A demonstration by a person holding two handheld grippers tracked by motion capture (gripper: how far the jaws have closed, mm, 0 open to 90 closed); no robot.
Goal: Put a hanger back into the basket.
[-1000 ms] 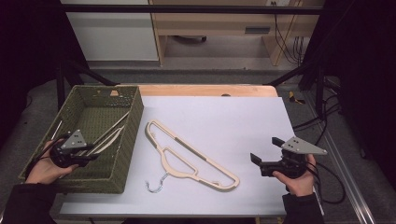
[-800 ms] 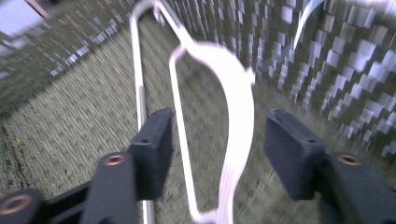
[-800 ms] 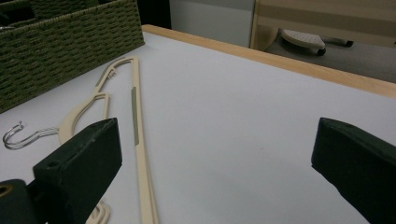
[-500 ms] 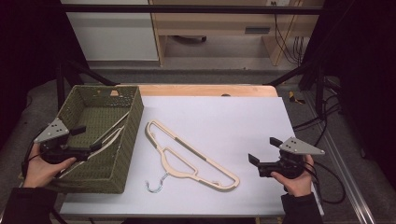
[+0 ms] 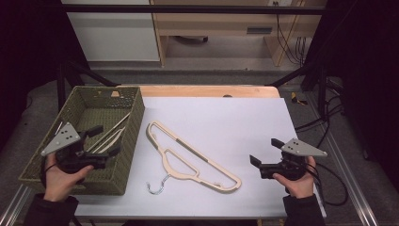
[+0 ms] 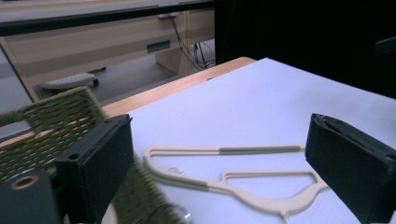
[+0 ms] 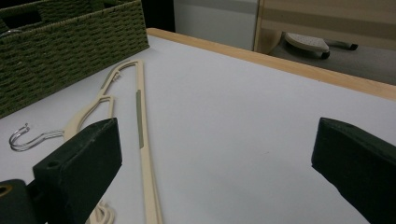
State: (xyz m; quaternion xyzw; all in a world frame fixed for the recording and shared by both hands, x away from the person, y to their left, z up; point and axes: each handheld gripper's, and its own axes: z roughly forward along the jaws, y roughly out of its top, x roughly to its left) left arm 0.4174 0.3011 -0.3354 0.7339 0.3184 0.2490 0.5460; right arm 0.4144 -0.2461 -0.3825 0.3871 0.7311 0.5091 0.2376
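Observation:
A beige plastic hanger [image 5: 197, 162] with a metal hook lies flat on the white table [image 5: 226, 117], right of a green woven basket [image 5: 134, 125]. Two or three more hangers [image 5: 110, 134] lie inside the basket. My left gripper [image 5: 104, 140] hovers over the basket's near part. Its jaws have just been opening and now stand open with nothing between them. In the left gripper view the table hanger [image 6: 243, 150] lies beyond the basket wall [image 6: 51, 126]. My right gripper [image 5: 265, 151] stands open and empty at the table's near right, pointing at the hanger [image 7: 140, 107].
A wooden strip [image 5: 207, 90] runs along the table's far edge, with a desk and cables on the floor behind. The basket [image 7: 70, 42] takes up the left side. Bare white surface lies between the hanger and my right gripper.
My left gripper has let go of the hangers in the basket, opened its jaws and risen above them. The right gripper and the table hanger have not moved.

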